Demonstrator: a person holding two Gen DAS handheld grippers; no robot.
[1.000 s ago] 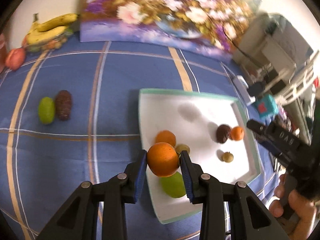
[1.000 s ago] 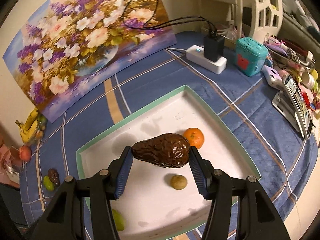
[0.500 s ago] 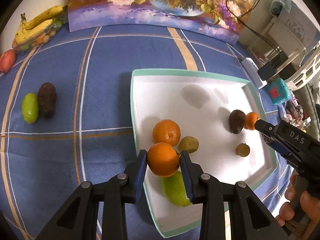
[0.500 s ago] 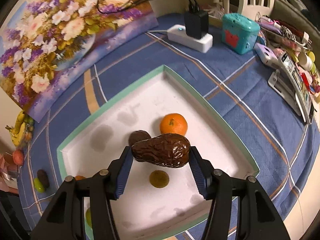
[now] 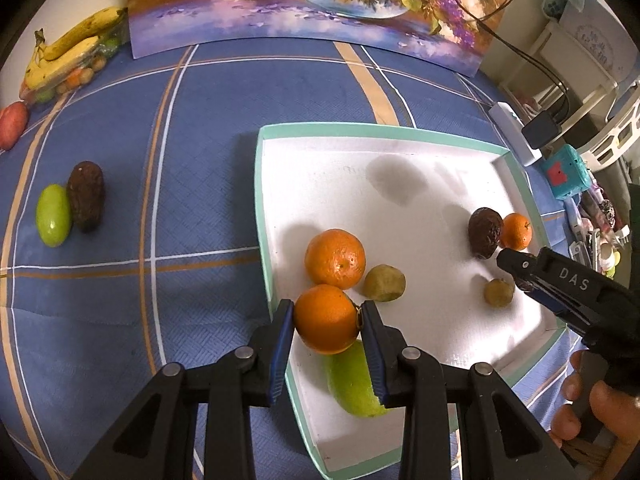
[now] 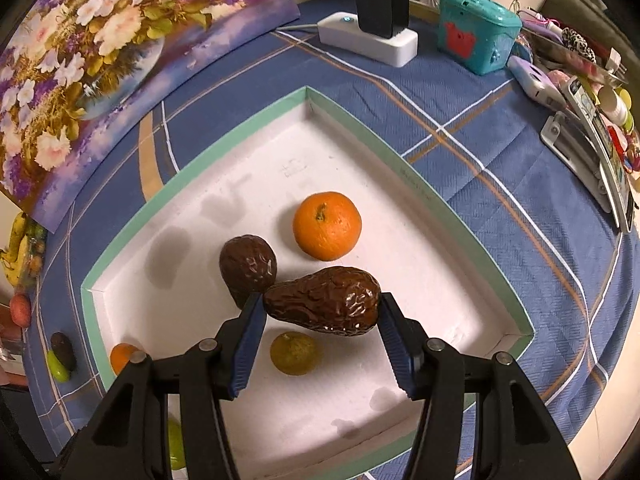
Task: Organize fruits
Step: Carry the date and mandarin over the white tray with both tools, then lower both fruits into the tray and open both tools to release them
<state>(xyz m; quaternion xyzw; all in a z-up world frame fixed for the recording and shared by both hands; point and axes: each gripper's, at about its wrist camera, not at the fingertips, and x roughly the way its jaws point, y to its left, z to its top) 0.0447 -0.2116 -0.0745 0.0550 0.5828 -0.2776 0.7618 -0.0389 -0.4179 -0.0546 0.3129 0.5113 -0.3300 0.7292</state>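
Observation:
My left gripper (image 5: 326, 322) is shut on an orange (image 5: 325, 318), held low over the near left corner of the white tray (image 5: 264, 200) with its mint rim. Under it lie a green fruit (image 5: 352, 380), a second orange (image 5: 335, 258) and a small olive-brown fruit (image 5: 384, 283). My right gripper (image 6: 320, 322) is shut on a dark brown avocado (image 6: 324, 306), held crosswise over the tray (image 6: 420, 184). Below it sit another brown avocado (image 6: 248, 266), an orange (image 6: 327, 226) and a small yellowish fruit (image 6: 295, 353). The right gripper's tip (image 5: 516, 266) shows in the left wrist view.
On the blue checked cloth left of the tray lie a green fruit (image 5: 53, 220) and a brown avocado (image 5: 86, 196). Bananas (image 5: 68, 50) and a red fruit (image 5: 12, 124) are at the far left. A flower painting (image 5: 312, 4), a power strip (image 6: 368, 40), a teal box (image 6: 476, 36) and clutter border the tray.
Both grippers have come down toward the tray with their fruit still held. The tray and the fruits in it look larger and nearer in both views.

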